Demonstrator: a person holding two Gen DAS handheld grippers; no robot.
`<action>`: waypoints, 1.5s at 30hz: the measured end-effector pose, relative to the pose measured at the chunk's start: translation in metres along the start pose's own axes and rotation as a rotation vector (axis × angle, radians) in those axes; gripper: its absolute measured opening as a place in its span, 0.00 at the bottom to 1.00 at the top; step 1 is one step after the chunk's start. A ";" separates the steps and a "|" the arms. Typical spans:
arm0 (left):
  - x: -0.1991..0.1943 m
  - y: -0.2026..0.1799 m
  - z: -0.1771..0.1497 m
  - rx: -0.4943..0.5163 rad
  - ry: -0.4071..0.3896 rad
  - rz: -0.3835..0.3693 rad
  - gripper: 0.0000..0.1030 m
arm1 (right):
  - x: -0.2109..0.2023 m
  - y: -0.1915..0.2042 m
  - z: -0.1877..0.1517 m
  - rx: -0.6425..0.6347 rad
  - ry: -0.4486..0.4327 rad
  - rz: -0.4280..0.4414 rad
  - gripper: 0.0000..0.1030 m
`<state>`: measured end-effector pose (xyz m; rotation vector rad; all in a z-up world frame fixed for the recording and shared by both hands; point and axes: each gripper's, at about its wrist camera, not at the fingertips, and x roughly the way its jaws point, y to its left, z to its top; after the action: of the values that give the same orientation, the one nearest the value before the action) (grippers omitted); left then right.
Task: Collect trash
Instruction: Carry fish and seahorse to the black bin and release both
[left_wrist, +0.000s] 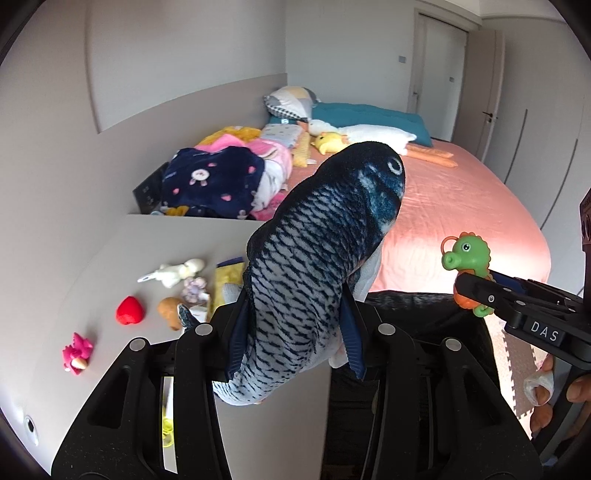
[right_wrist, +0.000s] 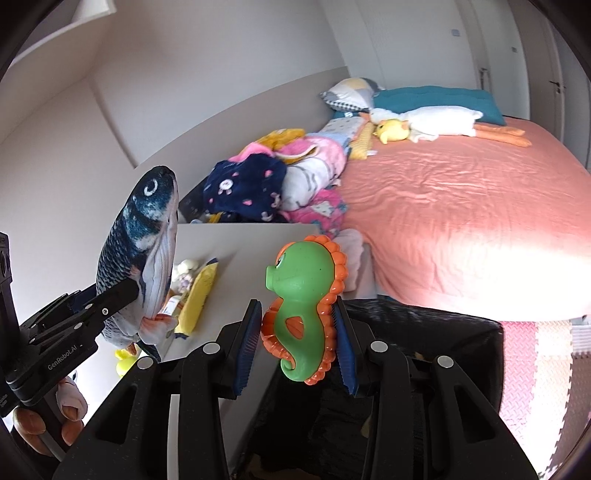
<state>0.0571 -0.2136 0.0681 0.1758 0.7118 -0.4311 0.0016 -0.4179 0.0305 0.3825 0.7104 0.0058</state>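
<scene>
My left gripper (left_wrist: 293, 325) is shut on a blue-grey plush fish (left_wrist: 325, 236), clamped near its tail, head pointing up and away. In the right wrist view the fish (right_wrist: 140, 236) hangs at the left in the left gripper (right_wrist: 129, 291). Between the blue pads of my right gripper (right_wrist: 297, 310), which is shut on it, stands a green and orange toy seahorse (right_wrist: 304, 295), upright. The left wrist view shows that seahorse (left_wrist: 467, 254) at the right edge, in the right gripper (left_wrist: 476, 295). A black bag or bin (right_wrist: 424, 339) lies open below both grippers.
A grey ledge (left_wrist: 122, 251) on the left carries small toys: a red heart (left_wrist: 129, 310), a pink figure (left_wrist: 77, 352), a white plush (left_wrist: 177, 271), a yellow packet (right_wrist: 199, 295). Behind it are a bed with a pink sheet (left_wrist: 461, 206), piled blankets (left_wrist: 218, 181) and foam floor mats (right_wrist: 535, 369).
</scene>
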 end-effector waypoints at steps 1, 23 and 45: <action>0.002 -0.006 0.001 0.010 0.000 -0.011 0.42 | -0.002 -0.003 0.000 0.005 -0.003 -0.005 0.39; 0.026 -0.110 -0.003 0.263 0.066 -0.195 0.93 | -0.057 -0.089 -0.007 0.151 -0.061 -0.173 0.81; 0.030 -0.105 -0.024 0.267 0.114 -0.155 0.94 | -0.064 -0.095 -0.010 0.192 -0.113 -0.193 0.86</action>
<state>0.0168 -0.3103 0.0291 0.4011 0.7807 -0.6686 -0.0656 -0.5116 0.0311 0.4924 0.6357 -0.2659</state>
